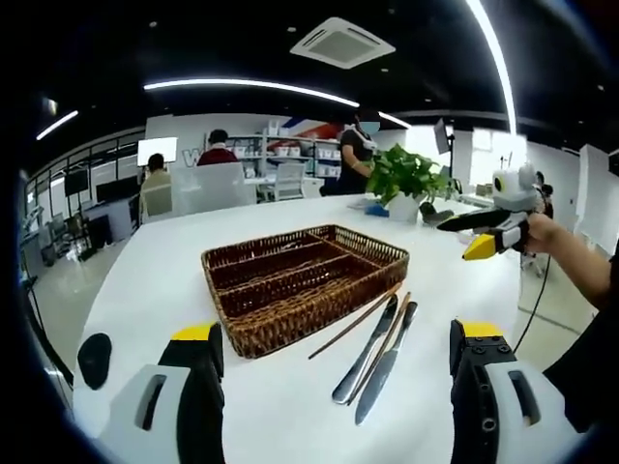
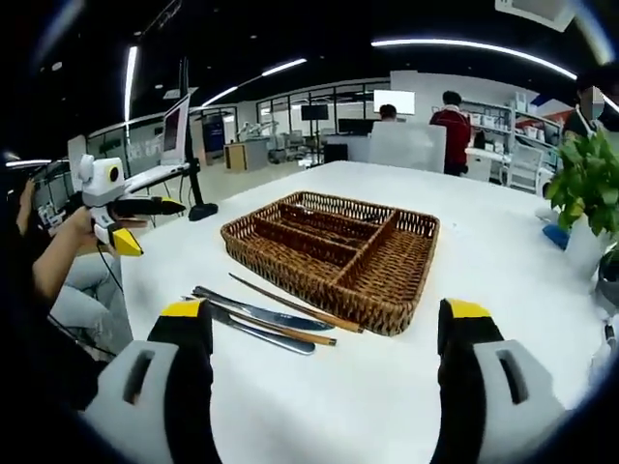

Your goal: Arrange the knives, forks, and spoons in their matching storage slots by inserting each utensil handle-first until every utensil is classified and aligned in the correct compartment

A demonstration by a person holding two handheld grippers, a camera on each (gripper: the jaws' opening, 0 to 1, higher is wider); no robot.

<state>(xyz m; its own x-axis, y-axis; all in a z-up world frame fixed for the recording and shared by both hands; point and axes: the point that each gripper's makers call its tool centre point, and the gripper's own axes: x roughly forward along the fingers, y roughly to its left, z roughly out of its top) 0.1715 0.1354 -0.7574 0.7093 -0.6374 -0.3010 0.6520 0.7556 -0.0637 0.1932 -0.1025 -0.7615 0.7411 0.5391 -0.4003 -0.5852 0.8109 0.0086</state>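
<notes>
Your left hand-held gripper (image 1: 334, 362) and right hand-held gripper (image 2: 324, 338) both stood wide open, gripping nothing. Nothing was sorted: knives (image 1: 372, 360) and chopsticks (image 1: 356, 320) lay on the surface (image 1: 145, 290) at the empty basket's (image 1: 305, 282) 4 o'clock.

text: none legible | far wall sign (image 1: 193, 155): perhaps a "W", too blurred to read

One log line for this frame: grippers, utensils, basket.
left gripper: open, empty | right gripper: open, empty | utensils: on table beside basket | wicker basket: compartments empty
</notes>
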